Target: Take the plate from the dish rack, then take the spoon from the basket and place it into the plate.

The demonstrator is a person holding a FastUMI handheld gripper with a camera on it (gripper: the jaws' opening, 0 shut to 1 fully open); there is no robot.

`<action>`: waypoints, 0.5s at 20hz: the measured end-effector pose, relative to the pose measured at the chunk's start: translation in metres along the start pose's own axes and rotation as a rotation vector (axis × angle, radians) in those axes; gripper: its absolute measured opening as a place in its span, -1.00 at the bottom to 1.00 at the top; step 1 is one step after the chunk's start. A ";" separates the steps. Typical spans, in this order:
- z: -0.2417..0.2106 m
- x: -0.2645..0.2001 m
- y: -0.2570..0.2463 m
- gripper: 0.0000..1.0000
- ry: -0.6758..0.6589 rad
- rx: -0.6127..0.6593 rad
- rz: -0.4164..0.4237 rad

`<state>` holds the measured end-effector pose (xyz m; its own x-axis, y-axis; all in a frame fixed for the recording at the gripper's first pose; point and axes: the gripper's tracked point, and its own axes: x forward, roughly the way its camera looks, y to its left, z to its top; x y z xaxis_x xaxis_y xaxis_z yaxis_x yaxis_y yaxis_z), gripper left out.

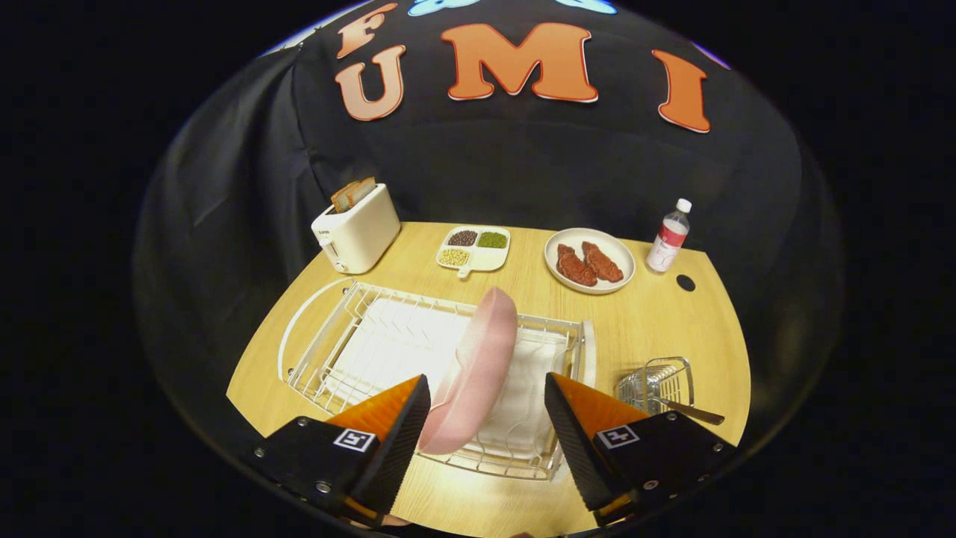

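The pink plate (478,366) stood on edge in the wire dish rack (328,351), upright so it could drain. The gripper (487,418) was spread wide, its fingers either side of the rim, not yet pressing. The spoon (691,410) waited in the small wire basket (661,385) beside the rack

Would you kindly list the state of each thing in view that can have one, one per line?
gripper: open, fingers either side of the plate's near edge.
pink plate: standing on edge in the dish rack, not gripped.
dish rack: holding the plate alone.
spoon: in the wire basket, handle sticking out.
toaster: bread slices standing in its slot.
bottle: upright, capped.
white plate: holding two pieces of meat.
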<state>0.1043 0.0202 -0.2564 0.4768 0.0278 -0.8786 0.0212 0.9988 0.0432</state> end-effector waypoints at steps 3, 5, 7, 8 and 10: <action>-0.003 0.017 -0.001 0.63 0.074 0.052 -0.017; -0.007 0.026 -0.001 0.46 0.116 0.081 -0.027; -0.009 0.034 -0.001 0.28 0.149 0.111 -0.036; -0.011 0.035 0.000 0.21 0.163 0.132 -0.040; -0.013 0.039 -0.001 -0.03 0.184 0.160 -0.062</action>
<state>0.1110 0.0205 -0.2971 0.3024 -0.0122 -0.9531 0.1917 0.9803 0.0483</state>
